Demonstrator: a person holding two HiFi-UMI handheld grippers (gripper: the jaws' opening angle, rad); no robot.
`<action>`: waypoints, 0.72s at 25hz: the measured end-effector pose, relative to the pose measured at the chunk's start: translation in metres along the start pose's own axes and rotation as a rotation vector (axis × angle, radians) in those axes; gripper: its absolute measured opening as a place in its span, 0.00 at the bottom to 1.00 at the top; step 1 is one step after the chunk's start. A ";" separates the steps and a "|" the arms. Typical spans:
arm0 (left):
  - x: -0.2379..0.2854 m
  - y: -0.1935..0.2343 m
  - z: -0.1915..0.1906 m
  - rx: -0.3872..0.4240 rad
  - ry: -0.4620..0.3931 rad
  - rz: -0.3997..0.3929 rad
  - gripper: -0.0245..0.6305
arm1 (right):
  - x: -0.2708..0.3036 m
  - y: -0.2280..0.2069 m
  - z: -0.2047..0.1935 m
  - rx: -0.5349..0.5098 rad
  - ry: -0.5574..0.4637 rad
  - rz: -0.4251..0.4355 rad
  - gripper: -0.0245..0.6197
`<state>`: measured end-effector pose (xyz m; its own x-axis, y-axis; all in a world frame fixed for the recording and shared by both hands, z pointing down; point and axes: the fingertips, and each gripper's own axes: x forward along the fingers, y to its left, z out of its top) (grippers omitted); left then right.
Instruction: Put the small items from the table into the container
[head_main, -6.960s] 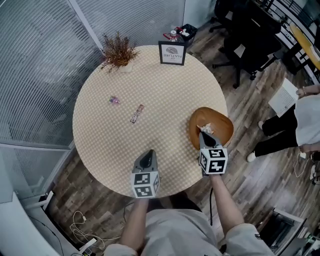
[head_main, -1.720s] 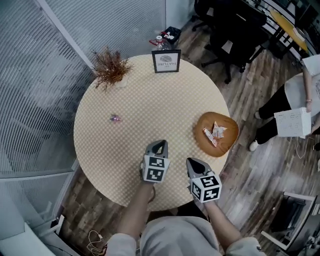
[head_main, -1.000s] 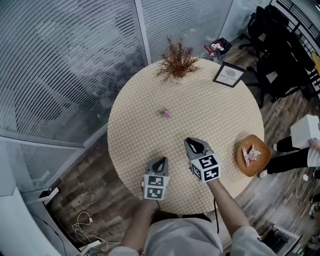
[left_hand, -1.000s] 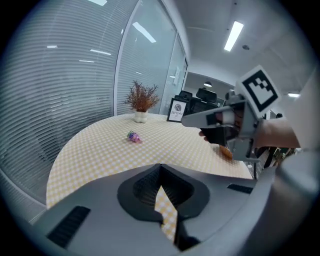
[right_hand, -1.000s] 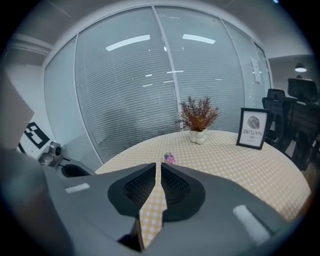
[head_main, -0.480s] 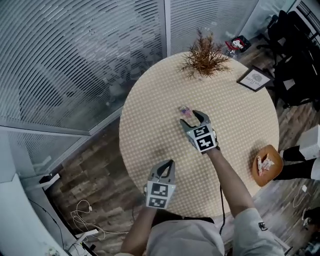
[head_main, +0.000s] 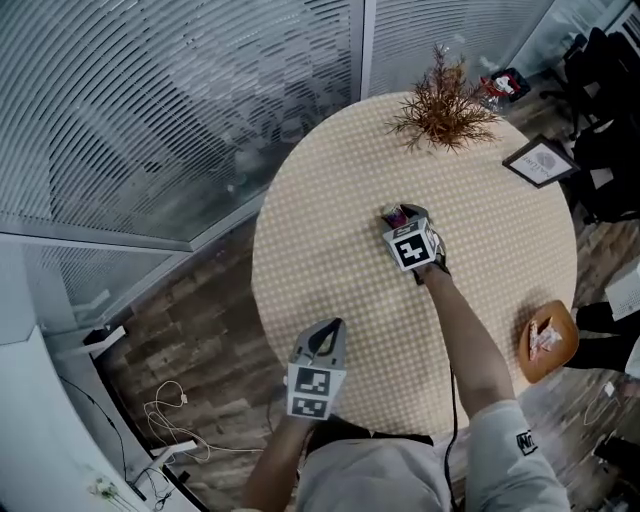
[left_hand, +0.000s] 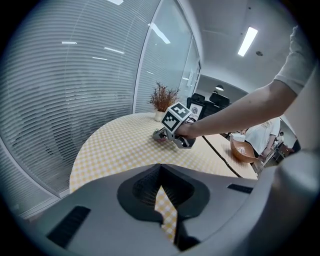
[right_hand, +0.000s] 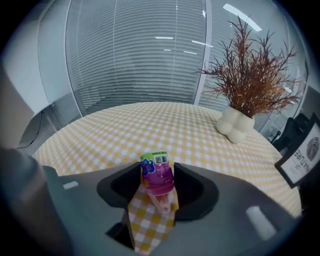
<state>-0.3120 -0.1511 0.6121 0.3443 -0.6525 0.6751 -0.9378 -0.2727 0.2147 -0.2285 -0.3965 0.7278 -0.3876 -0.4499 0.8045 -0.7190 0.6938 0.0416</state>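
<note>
Right gripper (head_main: 402, 216) is tipped down onto the table (head_main: 330, 250) with its jaws closing around a small pink sweet with a green cap (right_hand: 158, 176). The sweet stands upright between the jaws, leaning toward the left one, and I judge the pads are not yet pressing on it. The risk is that this off-centre jaw meets it first and tips or skids the light sweet out forward across the checked cloth. A grip high on the cap could also let it slip out during the carry. The brown bowl (head_main: 556, 364) lies well behind this gripper and off to its right, at the table's edge, holding a few pale wrapped items (head_main: 545, 335). A dried plant (head_main: 445, 100) stands beyond the tips, well apart. Left gripper (head_main: 327, 330) hangs near the table's near edge, jaws together with nothing between them.
</note>
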 end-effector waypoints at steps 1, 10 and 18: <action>0.000 0.002 0.000 -0.002 -0.001 0.003 0.04 | 0.000 -0.001 -0.003 0.005 0.015 -0.011 0.33; 0.007 -0.005 0.007 0.018 -0.012 -0.025 0.04 | -0.035 0.008 -0.003 0.046 -0.043 0.016 0.31; 0.044 -0.079 0.039 0.126 -0.047 -0.142 0.04 | -0.160 -0.025 -0.038 0.218 -0.202 -0.072 0.31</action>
<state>-0.2214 -0.1859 0.5974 0.4772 -0.6327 0.6099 -0.8678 -0.4488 0.2134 -0.1269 -0.3203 0.6206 -0.4223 -0.6111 0.6695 -0.8472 0.5288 -0.0517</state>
